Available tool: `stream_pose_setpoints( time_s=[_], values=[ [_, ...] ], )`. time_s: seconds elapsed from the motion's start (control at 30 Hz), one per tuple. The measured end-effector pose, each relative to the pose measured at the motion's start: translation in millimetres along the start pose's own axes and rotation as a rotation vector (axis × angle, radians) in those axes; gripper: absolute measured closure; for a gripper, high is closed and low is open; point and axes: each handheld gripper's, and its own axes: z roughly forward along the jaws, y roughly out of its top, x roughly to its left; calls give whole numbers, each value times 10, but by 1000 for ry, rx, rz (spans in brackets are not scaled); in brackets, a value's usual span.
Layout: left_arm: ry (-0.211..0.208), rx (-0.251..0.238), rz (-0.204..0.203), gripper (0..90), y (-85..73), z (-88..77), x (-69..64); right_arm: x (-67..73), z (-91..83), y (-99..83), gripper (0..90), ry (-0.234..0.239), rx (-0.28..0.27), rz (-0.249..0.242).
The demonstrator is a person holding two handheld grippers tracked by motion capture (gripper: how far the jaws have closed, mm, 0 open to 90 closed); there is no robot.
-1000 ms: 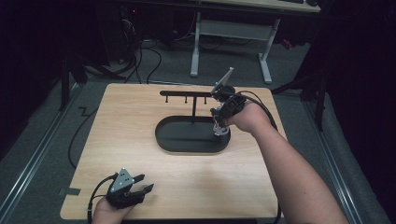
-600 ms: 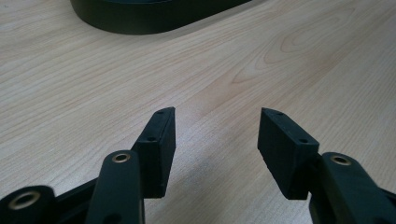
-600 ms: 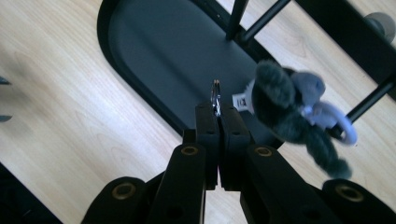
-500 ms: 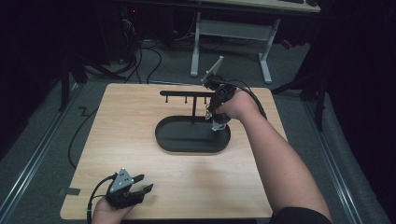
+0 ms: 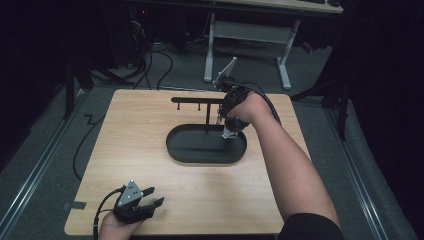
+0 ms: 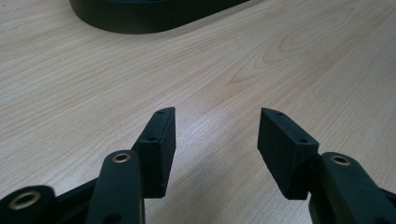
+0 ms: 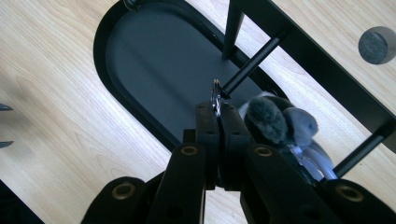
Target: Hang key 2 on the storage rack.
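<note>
pinching a small metal ring (image 7: 216, 95) by its edge, the right tool (image 7: 217, 109) has its jaws pressed together on it, and a grey fluffy charm (image 7: 275, 123) hangs from the same ring just beside the jaws. the ring sits right at the tip of a thin black peg (image 7: 252, 65) that juts from the crossbar of the black stand (image 5: 197, 100), above the oval tray (image 5: 186, 150) that forms the stand's base, near the far edge of the bench (image 5: 150, 190), toward its right side.

the keychain looks very light; the ring is stiff, thin and smooth, so it could twist or slip between flat pads, while the charm is soft and will swing freely. the best hold is likely the one shown, across the ring's flat faces with the opening left free for the peg. the peg is narrow, so the ring needs to stay square to it.

the left tool (image 5: 135, 206) rests at the near edge by the left corner, jaws apart with nothing between them.
</note>
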Motion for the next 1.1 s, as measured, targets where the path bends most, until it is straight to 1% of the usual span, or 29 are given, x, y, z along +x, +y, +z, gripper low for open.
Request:
stream_pose_setpoints(
  time_s=[0.07, 0.1, 0.2, 0.3, 0.37, 0.47, 0.57, 0.67, 0.7, 0.73, 0.77, 0.83, 0.9, 0.97, 1.03, 1.1],
  values=[
    [0, 1, -1, 475, -1, 2, 1, -17, 14, 2, 892, 2, 1, 12],
    [-1, 2, -1, 475, -1, 3, 2, -35, 21, 3, 892, 1, 2, 9],
    [-3, 4, 0, 474, -3, 4, 0, -65, 42, -2, 891, 17, -10, 23],
    [-4, 6, 0, 474, -4, 9, -3, -86, 73, -5, 891, 25, -19, 19],
    [-6, 8, 0, 474, -5, 10, -3, -80, 90, 0, 888, 27, -18, 25],
    [-8, 12, 1, 474, -5, 14, -2, -72, 106, 5, 885, 17, -19, 11],
    [-8, 11, 1, 474, -7, 20, -3, -74, 128, -6, 819, -18, -17, 25],
    [-10, 18, 4, 474, -5, 21, -4, -95, 142, -23, 796, -22, -31, 25],
    [-11, 20, 4, 474, -6, 23, -4, -87, 143, -29, 787, -23, -27, 40],
    [-10, 19, 4, 474, -7, 26, -6, -96, 147, -33, 779, -21, -37, 30],
    [-14, 22, 3, 474, -6, 26, -8, -90, 147, -37, 768, -15, -40, 42],
    [-16, 28, 4, 474, -5, 26, -10, -85, 152, -43, 735, -16, -49, 40],
    [-14, 22, 3, 474, -9, 36, -14, -78, 153, -43, 706, -25, -63, 44],
    [-16, 27, 5, 473, -9, 38, -16, -79, 150, -38, 651, -14, -83, 62],
    [-16, 25, 5, 473, -10, 43, -18, -83, 145, -35, 626, -1, -93, 77],
    [-16, 26, 6, 473, -10, 46, -19, -67, 149, -29, 601, -2, -91, 95]
  ],
)
